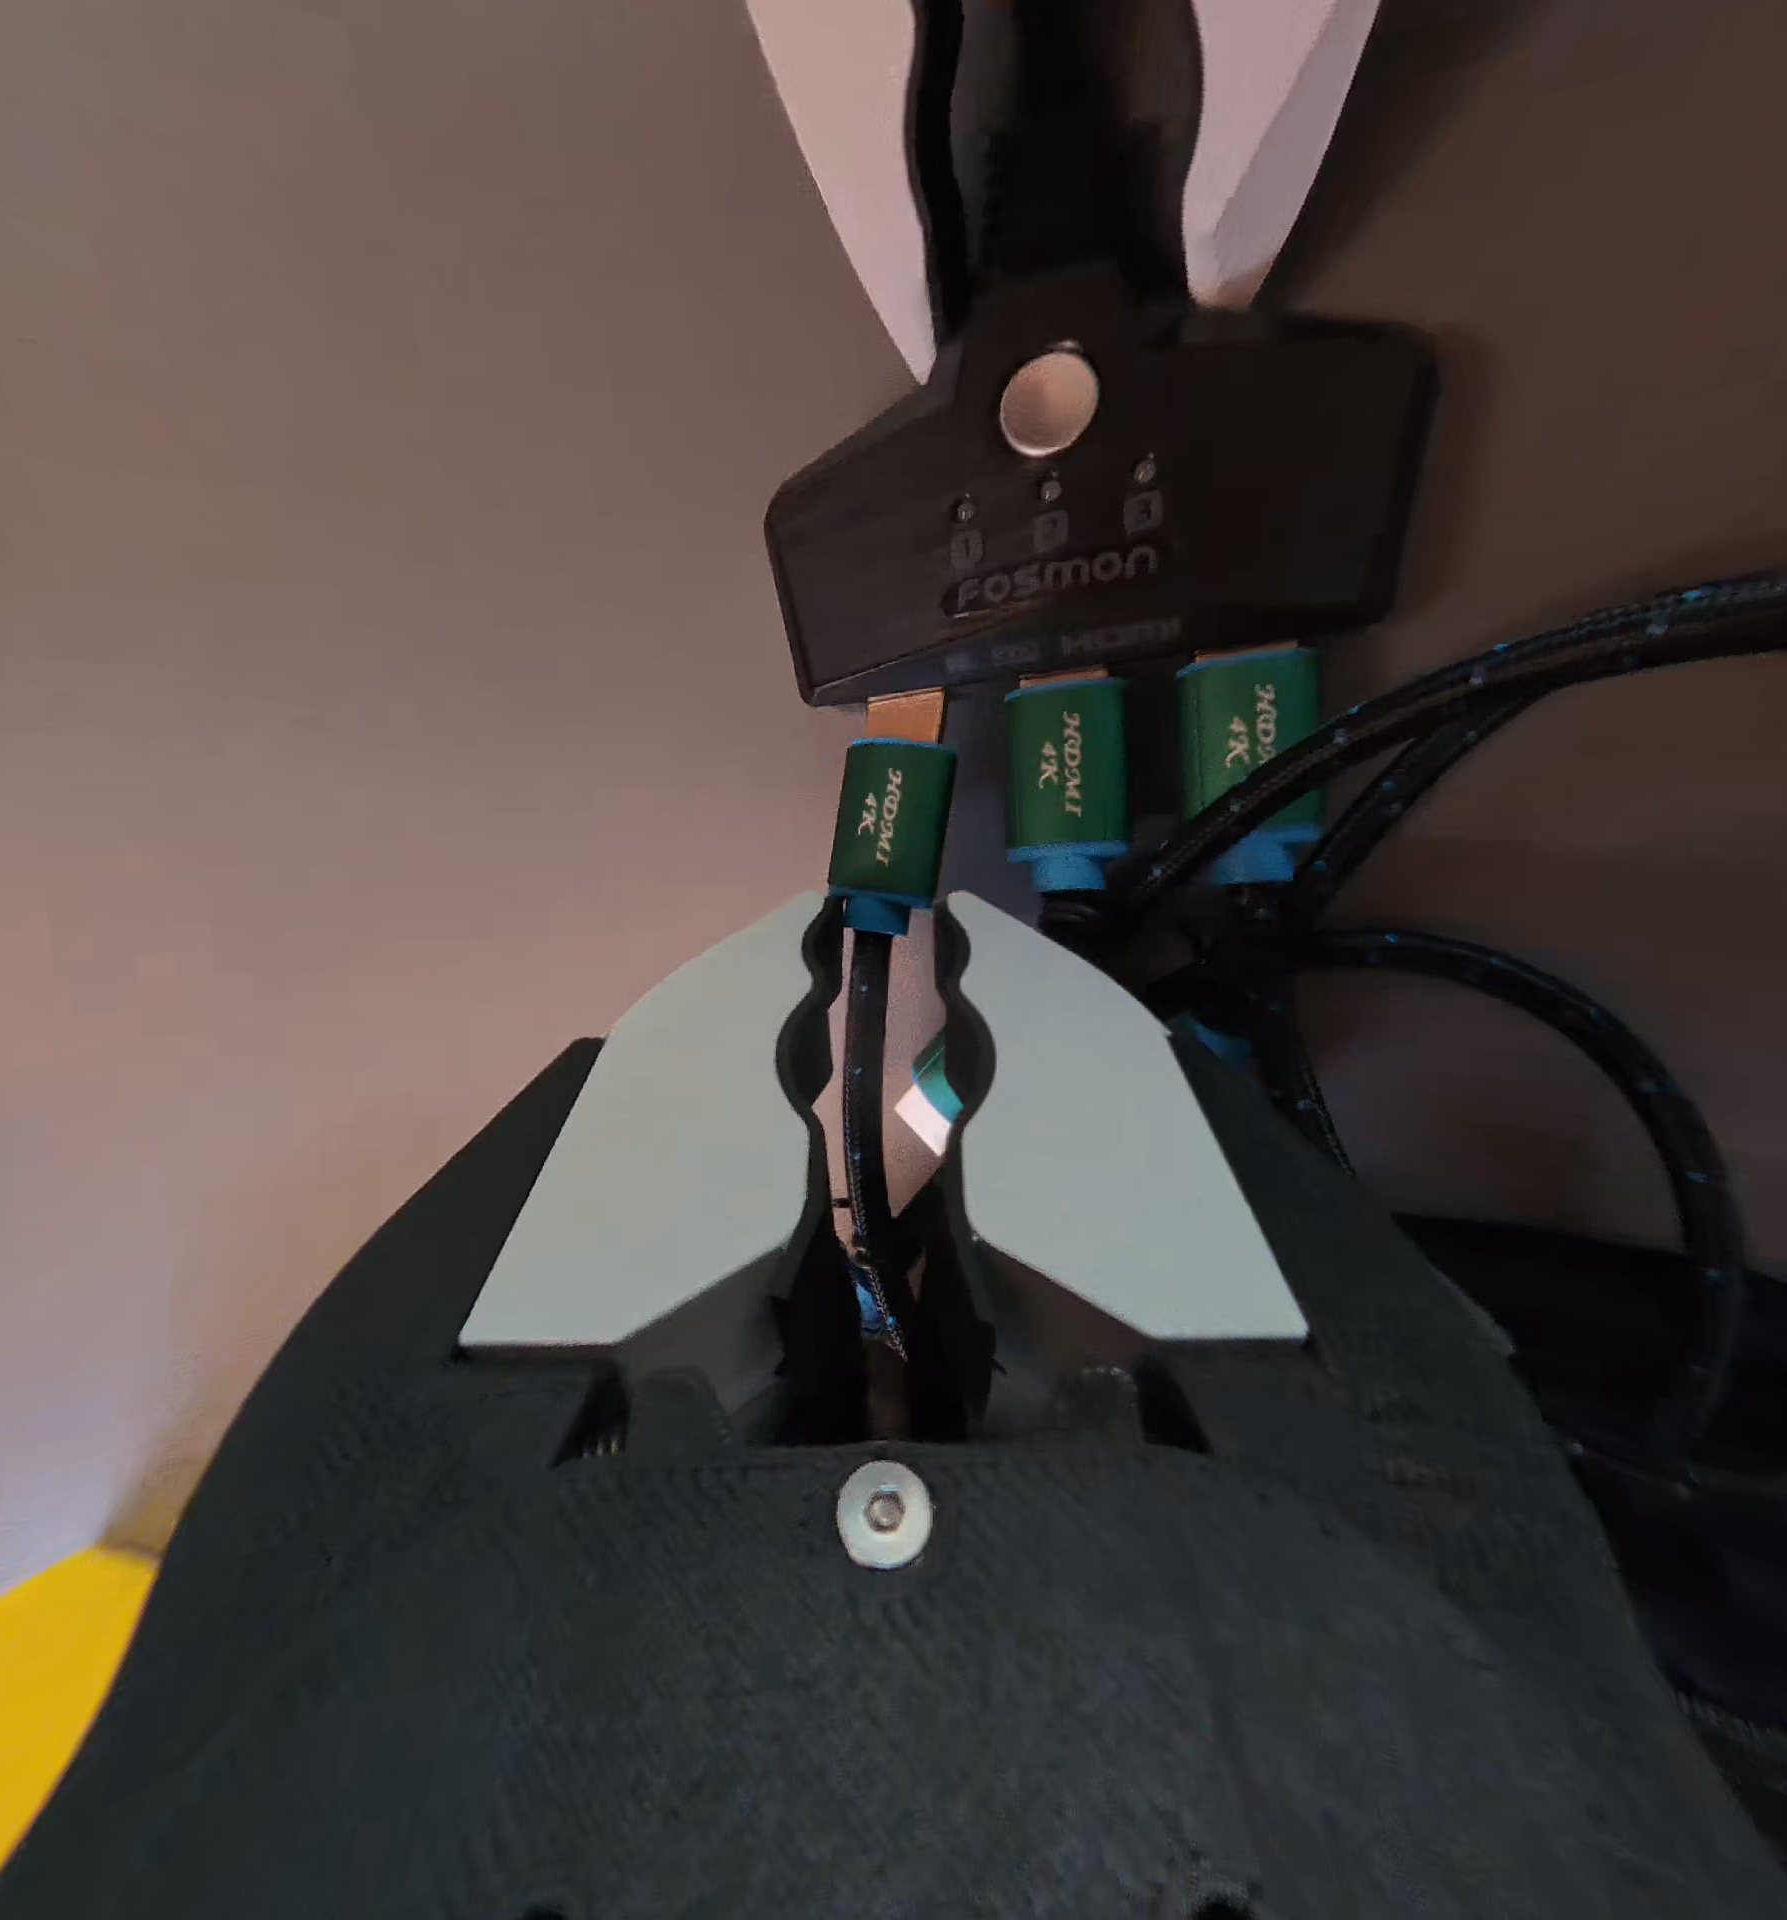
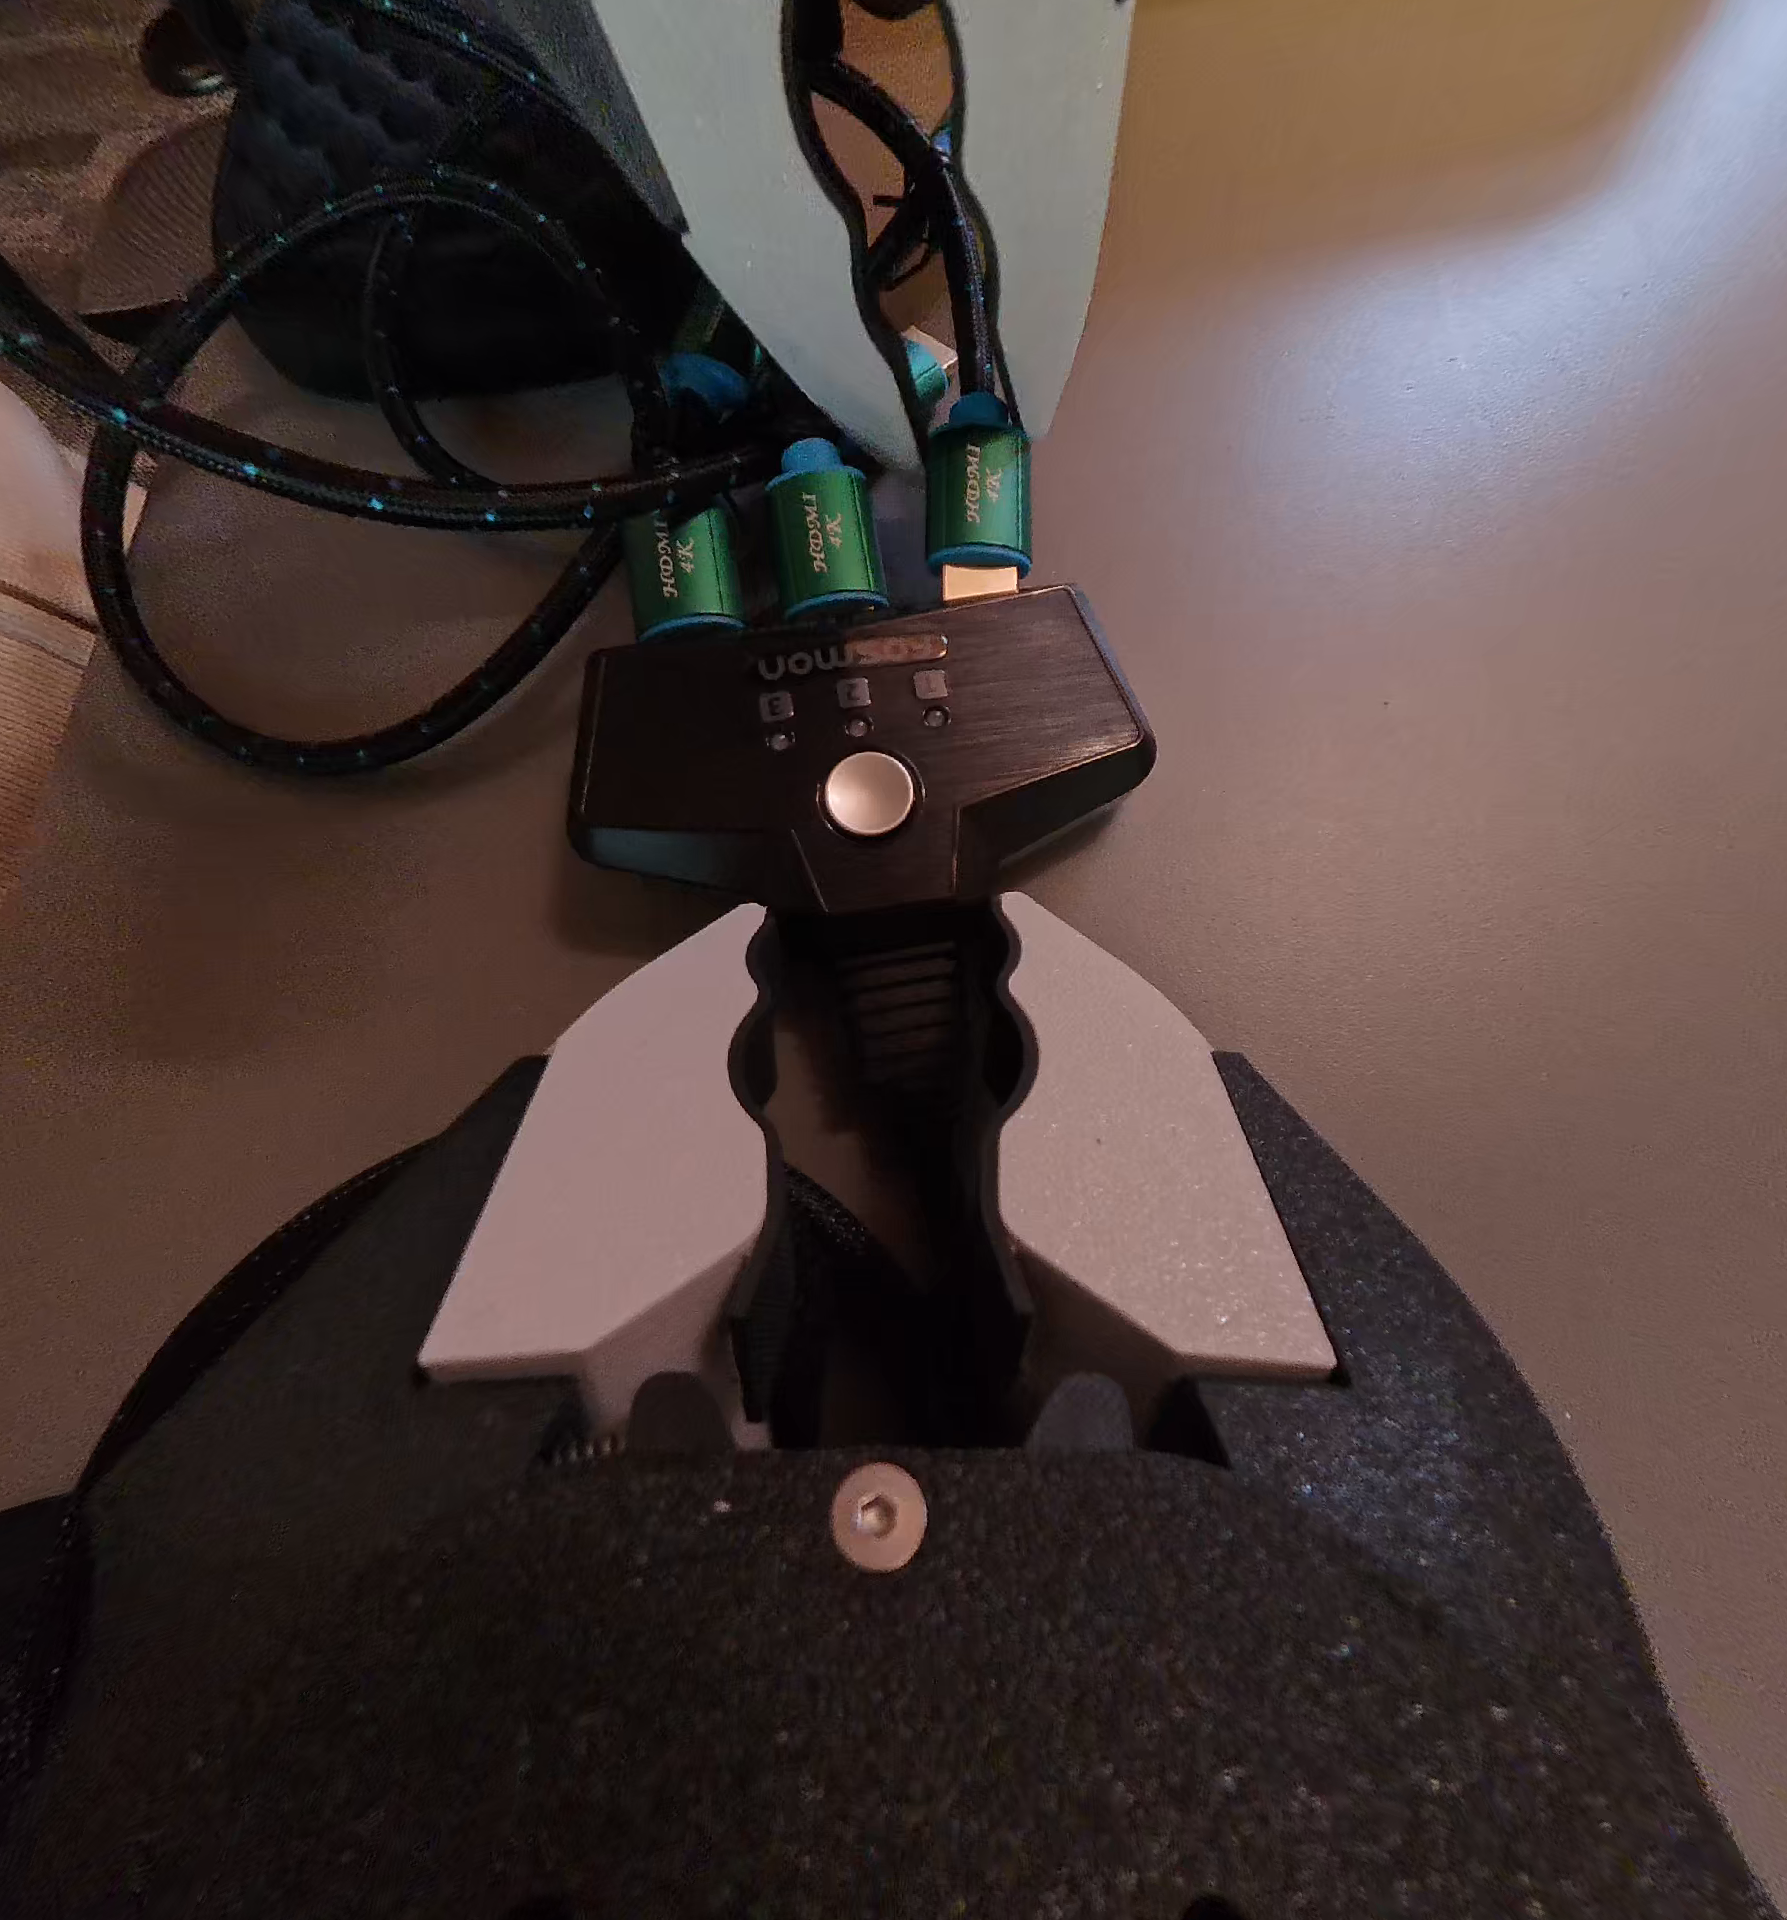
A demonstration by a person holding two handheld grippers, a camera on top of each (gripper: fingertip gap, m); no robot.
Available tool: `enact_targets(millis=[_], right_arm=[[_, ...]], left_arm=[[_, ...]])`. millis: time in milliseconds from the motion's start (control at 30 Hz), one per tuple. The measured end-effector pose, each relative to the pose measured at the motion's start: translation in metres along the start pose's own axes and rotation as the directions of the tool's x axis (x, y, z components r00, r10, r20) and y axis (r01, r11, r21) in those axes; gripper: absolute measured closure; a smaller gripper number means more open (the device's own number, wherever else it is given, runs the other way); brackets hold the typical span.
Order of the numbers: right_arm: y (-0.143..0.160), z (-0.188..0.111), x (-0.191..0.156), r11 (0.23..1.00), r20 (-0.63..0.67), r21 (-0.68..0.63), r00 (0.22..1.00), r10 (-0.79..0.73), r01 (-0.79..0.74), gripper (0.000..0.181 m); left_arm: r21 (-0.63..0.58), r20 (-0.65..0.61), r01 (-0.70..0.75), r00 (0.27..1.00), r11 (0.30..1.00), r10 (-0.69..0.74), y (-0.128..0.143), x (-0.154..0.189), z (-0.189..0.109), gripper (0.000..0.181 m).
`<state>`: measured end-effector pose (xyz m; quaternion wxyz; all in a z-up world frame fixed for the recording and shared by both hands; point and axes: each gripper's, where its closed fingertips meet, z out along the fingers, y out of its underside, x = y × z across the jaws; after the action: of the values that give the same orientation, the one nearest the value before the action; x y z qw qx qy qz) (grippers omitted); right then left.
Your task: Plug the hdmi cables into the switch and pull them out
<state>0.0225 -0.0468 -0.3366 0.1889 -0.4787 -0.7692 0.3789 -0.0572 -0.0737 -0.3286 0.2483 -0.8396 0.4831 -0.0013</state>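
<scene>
Black brushed switch [image 2: 858, 748] with a silver button [image 2: 868, 795]; green plugs [image 2: 829, 540] with blue collars at 12 o'clock; black blue-flecked cables [image 2: 276, 468]; grey-brown table [image 2: 1440, 727].

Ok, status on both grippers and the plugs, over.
Left gripper around first plug's cable, grip unclear. Right gripper shut on switch tail. First plug part seated in switch; other two in. Loose cables beside.

Left gripper [image 1: 887, 914] low, pointing fwd, fingers [image 1: 681, 1122] a little apart w/ a thin cord running loose between, not squeezed. Right gripper [image 2: 884, 914] facing the left one, tips nearly meeting it, fingers [image 2: 1128, 1143] closed snug on a black stem. Both level, close to the table.
</scene>
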Motion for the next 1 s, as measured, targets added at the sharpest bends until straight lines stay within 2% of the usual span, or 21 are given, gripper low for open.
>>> enact_targets(millis=[100,300,433,533,633,767,900,1000], right_arm=[[0.0000,0.0001,0.0000,1.000,0.002,0.001,1.000,0.002,-0.002,0.144],[0.0001,0.0002,0.0000,1.000,0.000,0.000,1.000,0.000,0.000,0.144],[0.0003,0.0006,0.0000,1.000,-0.018,-0.003,1.000,-0.009,0.009,0.144],[0.0001,0.0009,0.0002,1.000,-0.034,-0.006,0.999,-0.020,0.020,0.144],[0.0000,0.0011,0.0002,1.000,-0.040,-0.005,0.999,-0.011,0.011,0.144],[-0.0013,0.0026,0.0003,1.000,-0.054,-0.007,0.998,0.010,-0.010,0.144],[-0.0016,0.0026,0.0003,1.000,-0.054,-0.007,0.998,0.024,-0.024,0.145],[-0.0019,0.0026,0.0003,1.000,-0.049,-0.012,0.999,0.021,-0.022,0.145]], left_arm=[[0.020,-0.102,0.052,0.993,0.998,-0.050,-0.0007,0.0010,-0.0003,0.161],[-0.006,-0.197,0.201,0.960,0.980,-0.198,0.0021,0.0048,0.0056,0.166],[-0.045,-0.175,0.220,0.959,0.975,-0.224,0.0014,0.0045,0.0066,0.166],[-0.019,-0.164,0.299,0.940,0.954,-0.298,-0.0004,0.0029,0.0068,0.167],[-0.008,-0.103,0.359,0.928,0.933,-0.358,-0.0015,0.0015,0.0050,0.166],[-0.024,-0.065,0.364,0.929,0.931,-0.365,-0.0022,0.0007,0.0009,0.167],[-0.009,-0.132,0.400,0.908,0.917,-0.398,-0.0016,0.0024,0.0050,0.167],[-0.036,-0.082,0.341,0.936,0.939,-0.343,-0.0022,0.0016,0.0055,0.168]])
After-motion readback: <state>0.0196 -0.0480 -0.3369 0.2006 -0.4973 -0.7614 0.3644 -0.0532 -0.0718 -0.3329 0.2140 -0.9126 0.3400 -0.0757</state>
